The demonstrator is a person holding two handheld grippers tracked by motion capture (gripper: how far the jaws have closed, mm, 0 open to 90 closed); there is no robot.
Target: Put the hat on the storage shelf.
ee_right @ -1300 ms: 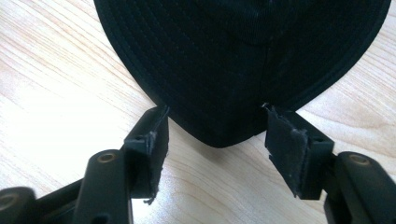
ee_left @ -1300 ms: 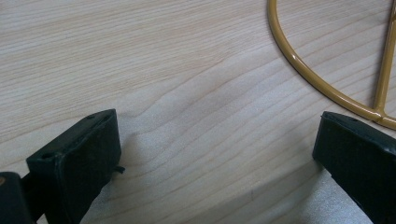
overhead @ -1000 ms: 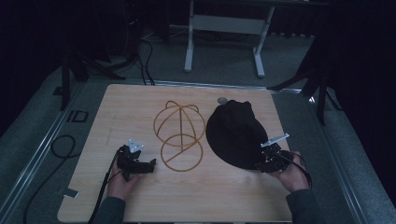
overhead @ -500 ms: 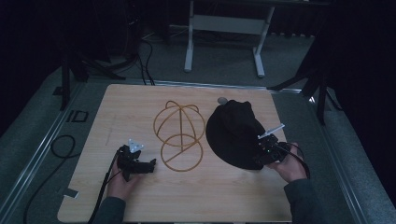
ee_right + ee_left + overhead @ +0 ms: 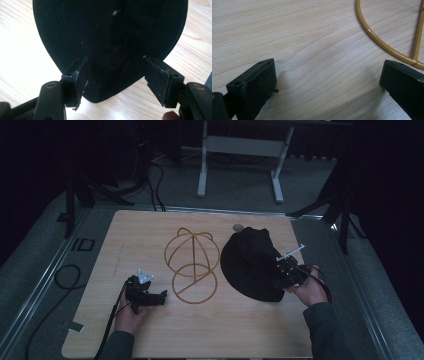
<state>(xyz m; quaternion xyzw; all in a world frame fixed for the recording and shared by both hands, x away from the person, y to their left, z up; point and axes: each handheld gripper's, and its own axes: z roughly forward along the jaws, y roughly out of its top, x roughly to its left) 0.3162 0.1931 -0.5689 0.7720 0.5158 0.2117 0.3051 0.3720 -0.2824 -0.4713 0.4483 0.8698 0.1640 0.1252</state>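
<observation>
**2 claws, 1 black cap, 1 wire stand: stock at the table**

Item 1: black cap [image 5: 252, 265], lying flat on the wooden table [image 5: 150, 227], right of centre in the high view. Its brim end points toward the lower right of that frame, its crown toward the top, so the long axis runs roughly up and down the picture.

Item 2: my right claw [image 5: 286, 272], at the cap's lower right edge. Its jaws have just been opening and now stand released; in the right gripper view the brim [image 5: 110, 75] lies between the pads, neither pressing on it.

Item 3: my left claw [image 5: 159, 296], released, resting on bare wood at lower left, just beside the gold wire stand [image 5: 192, 265].

Judgement: the right hand is far nearer the cap; the stand lies to the cap's left, between both claws.
</observation>
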